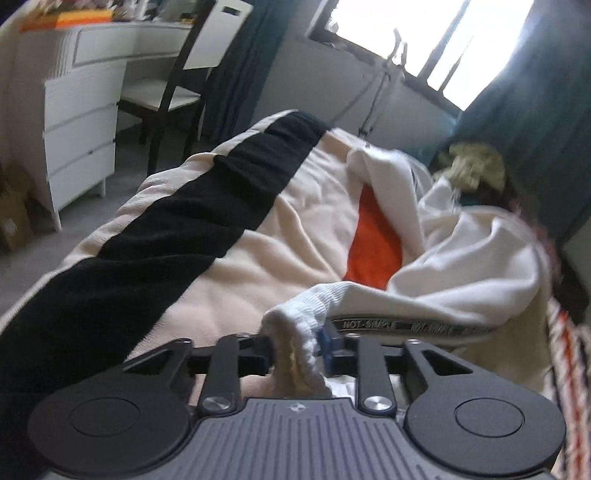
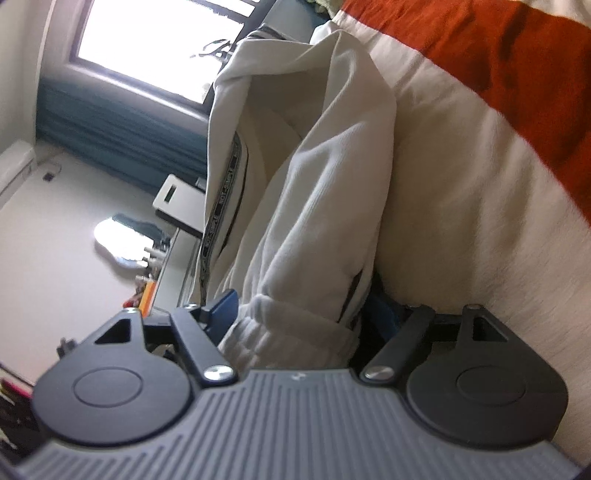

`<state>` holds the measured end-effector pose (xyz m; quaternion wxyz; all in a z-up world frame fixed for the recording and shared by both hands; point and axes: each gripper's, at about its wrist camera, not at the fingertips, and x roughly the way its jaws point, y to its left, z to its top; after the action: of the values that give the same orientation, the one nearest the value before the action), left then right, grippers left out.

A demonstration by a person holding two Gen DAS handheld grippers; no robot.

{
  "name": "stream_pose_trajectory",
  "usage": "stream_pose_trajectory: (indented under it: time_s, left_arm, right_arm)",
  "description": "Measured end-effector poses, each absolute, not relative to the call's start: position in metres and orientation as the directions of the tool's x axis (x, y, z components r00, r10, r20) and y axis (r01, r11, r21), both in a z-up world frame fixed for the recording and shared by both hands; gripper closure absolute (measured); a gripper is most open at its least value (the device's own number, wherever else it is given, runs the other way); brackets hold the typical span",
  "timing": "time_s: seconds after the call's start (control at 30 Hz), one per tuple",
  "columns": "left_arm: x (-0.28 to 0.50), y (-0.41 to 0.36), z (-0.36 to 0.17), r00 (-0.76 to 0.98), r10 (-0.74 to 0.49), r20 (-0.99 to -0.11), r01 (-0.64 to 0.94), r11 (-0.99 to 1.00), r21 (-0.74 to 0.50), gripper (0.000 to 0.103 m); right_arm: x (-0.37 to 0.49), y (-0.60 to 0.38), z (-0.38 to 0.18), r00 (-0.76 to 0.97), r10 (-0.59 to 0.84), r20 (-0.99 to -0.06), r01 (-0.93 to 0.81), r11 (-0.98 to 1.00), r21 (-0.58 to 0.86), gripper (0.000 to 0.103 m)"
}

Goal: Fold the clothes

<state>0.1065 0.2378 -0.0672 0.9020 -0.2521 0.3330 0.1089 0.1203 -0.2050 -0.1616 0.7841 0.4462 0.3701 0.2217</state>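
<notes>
A white sweatshirt [image 1: 469, 258] with a black lettered band lies crumpled on the bed, above a cream blanket [image 1: 280, 236] with a black stripe and an orange stripe. In the left wrist view my left gripper [image 1: 299, 350] is shut on the sweatshirt's ribbed cuff [image 1: 295, 325], which bunches between the fingers. The right wrist view is tilted sideways. In it my right gripper [image 2: 299, 317] is shut on another ribbed cuff [image 2: 284, 332], and the white sleeve [image 2: 325, 177] stretches away from it along the blanket [image 2: 461, 184].
A white desk with drawers [image 1: 77, 147] and a dark chair [image 1: 173, 92] stand left of the bed. A window [image 1: 436, 33] with teal curtains [image 1: 524, 122] is behind. A pile of other clothes [image 1: 472, 166] sits at the bed's far end. Cardboard boxes [image 1: 14, 210] rest on the grey floor.
</notes>
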Motion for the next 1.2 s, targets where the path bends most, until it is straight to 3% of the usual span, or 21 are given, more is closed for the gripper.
stream_pose_trajectory:
  time_s: [0.1,0.13,0.43,0.6,0.87,0.97,1.03,1.13,1.2]
  left_arm:
    - [0.112,0.246,-0.053,0.783,0.039,-0.621,-0.37,0.832,-0.414,0.084]
    - [0.115,0.249,-0.045,0.793,0.052,-0.606,-0.368,0.835,-0.409,0.084]
    - [0.174,0.339,0.024,0.804,0.232,-0.548,-0.442,0.85,-0.288,0.086]
    - [0.215,0.4,0.039,0.745,0.363,-0.56,-0.546,0.814,-0.198,0.086]
    - [0.251,0.421,-0.017,0.666,0.369,-0.648,-0.572,0.811,-0.126,0.079]
    - [0.246,0.416,-0.016,0.663,0.352,-0.661,-0.558,0.82,-0.123,0.06]
    - [0.239,0.408,-0.011,0.653,0.339,-0.677,-0.54,0.835,-0.103,0.037]
    - [0.221,0.39,0.007,0.656,0.361,-0.663,-0.536,0.841,-0.072,0.021]
    - [0.207,0.375,0.024,0.683,0.351,-0.641,-0.512,0.855,-0.077,0.021]
  right_arm:
    - [0.116,-0.197,-0.162,0.632,0.673,-0.384,0.018,0.483,0.875,0.065]
    - [0.114,-0.194,-0.162,0.634,0.671,-0.385,0.03,0.476,0.879,0.071]
    - [0.108,-0.061,-0.113,0.469,0.838,-0.277,-0.192,0.403,0.895,0.076]
    - [0.146,0.032,-0.104,0.369,0.887,-0.277,-0.247,0.381,0.891,0.076]
    - [0.173,0.077,-0.133,0.242,0.902,-0.359,-0.214,0.41,0.887,0.068]
    - [0.17,0.079,-0.131,0.195,0.905,-0.379,-0.226,0.417,0.88,0.05]
    - [0.167,0.078,-0.128,0.163,0.912,-0.376,-0.236,0.406,0.883,0.015]
    - [0.152,0.067,-0.112,0.164,0.921,-0.353,-0.278,0.387,0.879,0.015]
    - [0.142,0.057,-0.098,0.183,0.913,-0.365,-0.317,0.406,0.857,0.014]
